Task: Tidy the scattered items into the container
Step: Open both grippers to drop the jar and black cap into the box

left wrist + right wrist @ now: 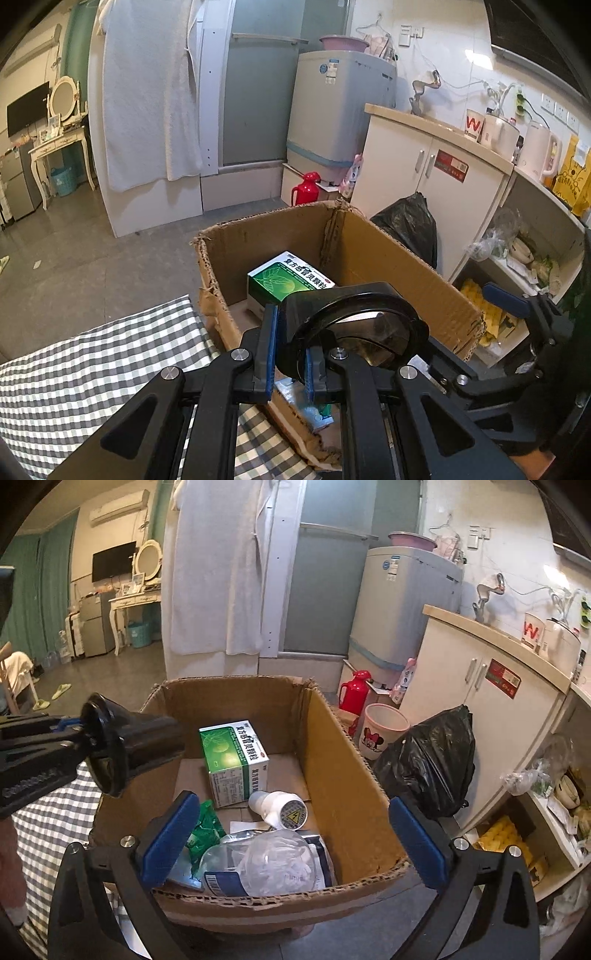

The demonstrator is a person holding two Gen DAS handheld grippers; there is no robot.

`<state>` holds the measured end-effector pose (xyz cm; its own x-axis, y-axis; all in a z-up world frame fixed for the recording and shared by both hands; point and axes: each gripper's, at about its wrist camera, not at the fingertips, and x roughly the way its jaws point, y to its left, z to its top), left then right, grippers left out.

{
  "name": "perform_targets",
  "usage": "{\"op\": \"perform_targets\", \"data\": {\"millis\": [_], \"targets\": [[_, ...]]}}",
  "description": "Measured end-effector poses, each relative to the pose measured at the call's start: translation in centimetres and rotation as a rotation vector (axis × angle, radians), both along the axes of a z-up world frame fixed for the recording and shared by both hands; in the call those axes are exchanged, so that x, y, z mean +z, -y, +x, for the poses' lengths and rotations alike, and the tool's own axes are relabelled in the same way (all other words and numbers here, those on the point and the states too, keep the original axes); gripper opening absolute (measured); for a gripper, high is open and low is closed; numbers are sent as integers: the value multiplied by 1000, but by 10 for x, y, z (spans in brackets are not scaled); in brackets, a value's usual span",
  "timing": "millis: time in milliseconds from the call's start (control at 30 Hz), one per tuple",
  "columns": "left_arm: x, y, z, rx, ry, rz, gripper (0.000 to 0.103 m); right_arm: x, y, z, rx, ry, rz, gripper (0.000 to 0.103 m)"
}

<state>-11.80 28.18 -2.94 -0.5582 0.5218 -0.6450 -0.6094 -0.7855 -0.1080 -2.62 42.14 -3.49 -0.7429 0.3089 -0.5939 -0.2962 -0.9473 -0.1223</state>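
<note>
Progress: late | in cardboard box (332,746): green medicine box (232,760), white plug-in device (280,806), plastic packets | left jaws (290,354) clenched on black round lamp head (354,325), over box's near-left rim | right jaws (291,845) released, empty | left: drop it

I see a grey tiled floor (122,672). A white towel (147,103) hangs against a white partition, beside a frosted grey door (255,103). A grey washing machine (336,110) stands right of the door, a pink basin (343,42) on its top. White cabinet (424,173) further right, beige counter. Teal curtains (33,590), a wall television (113,560) and a white dressing table (133,602) at far left.
</note>
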Motion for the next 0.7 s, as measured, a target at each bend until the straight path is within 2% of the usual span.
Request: {"op": "perform_targets", "data": {"millis": [200,267,300,333,400,467,567,700], "targets": [[-7,-15,0,-20,7,-22,13,2,-3,7,-16,2,7,102],[-8,-18,-1,-16,10,-27,20,3,-4,9,-21,-2,2,102],[-9,-19,-1,-15,16,-27,29,4,-4,10,-21,-6,-2,102],[-9,-18,-2,-12,18,-28,41,4,-4,11,-19,-11,-6,102],[-7,-15,-1,6,4,-26,52,6,-4,11,-21,-19,-7,102],[-4,-11,0,7,-2,-6,53,7,-3,10,-19,-21,-7,102],[2,-6,0,4,-10,12,61,9,0,10,-17,-31,-9,102],[9,9,1,26,-21,28,61,15,9,10,1,-59,-19,102]]}}
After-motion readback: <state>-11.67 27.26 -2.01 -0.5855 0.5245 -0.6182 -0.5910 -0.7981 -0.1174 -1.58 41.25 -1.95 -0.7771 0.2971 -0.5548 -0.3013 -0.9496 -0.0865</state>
